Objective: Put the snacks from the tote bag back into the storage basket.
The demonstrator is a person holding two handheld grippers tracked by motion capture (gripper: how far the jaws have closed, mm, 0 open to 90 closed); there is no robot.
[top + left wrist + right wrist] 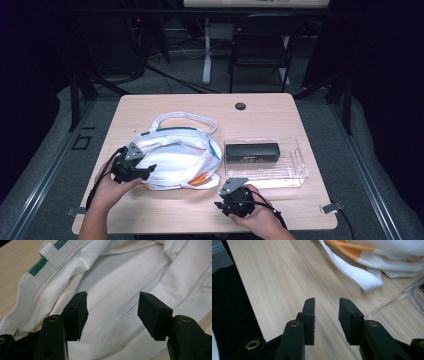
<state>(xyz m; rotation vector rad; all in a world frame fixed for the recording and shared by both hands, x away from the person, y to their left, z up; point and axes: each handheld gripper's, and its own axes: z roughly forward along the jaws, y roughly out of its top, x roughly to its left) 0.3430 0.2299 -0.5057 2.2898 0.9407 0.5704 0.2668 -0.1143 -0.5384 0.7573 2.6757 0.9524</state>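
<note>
Matt white cloth bag (175, 157), pale wood-grain table (260, 112), glossy clear tray (295, 172), probably plastic.

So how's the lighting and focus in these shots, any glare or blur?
High view: wooden table evenly lit, dark surroundings, slightly soft, faint sheen on the clear plastic tray. Left gripper view: white fabric bag bright, no glare, black fingers sharp. Right gripper view: wood grain crisp, near fingers a little soft.

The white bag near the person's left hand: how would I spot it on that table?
Start at the light wooden table. On its left half lies the white cloth bag, crumpled, with a looped white strap, green trim and an orange patch. Its neighbour to the right is a clear plastic tray holding a black box; the bag alone is soft fabric.
</note>
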